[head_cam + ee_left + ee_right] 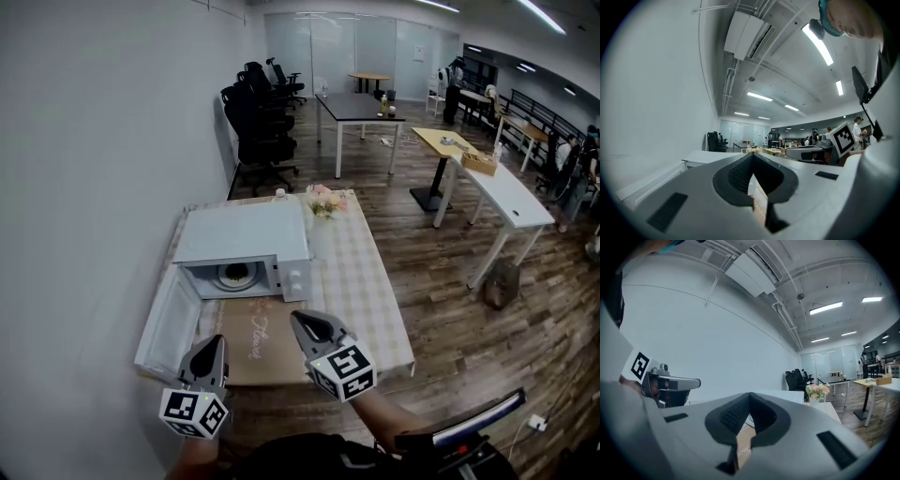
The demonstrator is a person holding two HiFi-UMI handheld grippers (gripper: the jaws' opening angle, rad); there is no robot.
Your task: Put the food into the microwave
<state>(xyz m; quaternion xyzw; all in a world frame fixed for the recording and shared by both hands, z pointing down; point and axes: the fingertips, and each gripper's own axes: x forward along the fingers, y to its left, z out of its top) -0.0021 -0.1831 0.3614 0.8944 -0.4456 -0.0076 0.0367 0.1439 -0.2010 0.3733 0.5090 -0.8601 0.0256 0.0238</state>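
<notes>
Head view: camera high above the table's [366, 281] near edge, facing forward and steeply down. It takes in the whole tabletop, the microwave [246, 236] at the left edge and the office beyond. The left gripper [214, 343] and right gripper [302, 321] sit close under it, at the frame's bottom.

Left gripper view: camera rides low on that gripper, looks level along its jaws toward the room's far end, with lots of ceiling. The right gripper shows at frame right.

Right gripper view: same low, level look, with the left gripper at frame left.

Shared by all three: microwave top, flowers [323, 200] at the table's far edge, and office chairs [258, 117] along the wall.
</notes>
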